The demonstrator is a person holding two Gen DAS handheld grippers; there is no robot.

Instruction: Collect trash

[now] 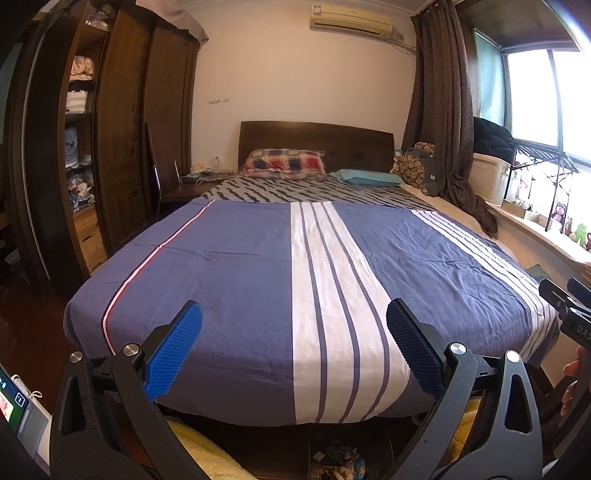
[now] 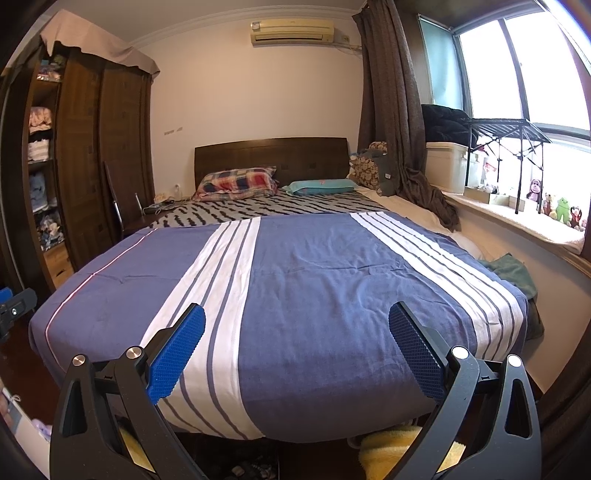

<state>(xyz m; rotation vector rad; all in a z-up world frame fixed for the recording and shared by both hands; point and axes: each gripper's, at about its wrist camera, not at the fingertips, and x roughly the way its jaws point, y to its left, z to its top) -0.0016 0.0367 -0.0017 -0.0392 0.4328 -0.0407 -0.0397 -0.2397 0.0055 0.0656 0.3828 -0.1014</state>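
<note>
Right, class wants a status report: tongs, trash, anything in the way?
Left tongs open, empty. Right tongs open, empty. Trash pile on floor below bed foot. Bed fills view ahead.

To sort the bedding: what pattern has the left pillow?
The pillow has a red, blue and white plaid, clearest in the right wrist view.

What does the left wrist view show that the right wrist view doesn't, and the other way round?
Only the left wrist view shows a clear pile of litter on the floor below the bed's foot, plus the right gripper at its edge. Only the right wrist view shows the green cloth beside the bed and the green frog toy clearly. Both share the striped blue bedspread, plaid pillow, air conditioner, and open fingers on the left gripper.
</note>
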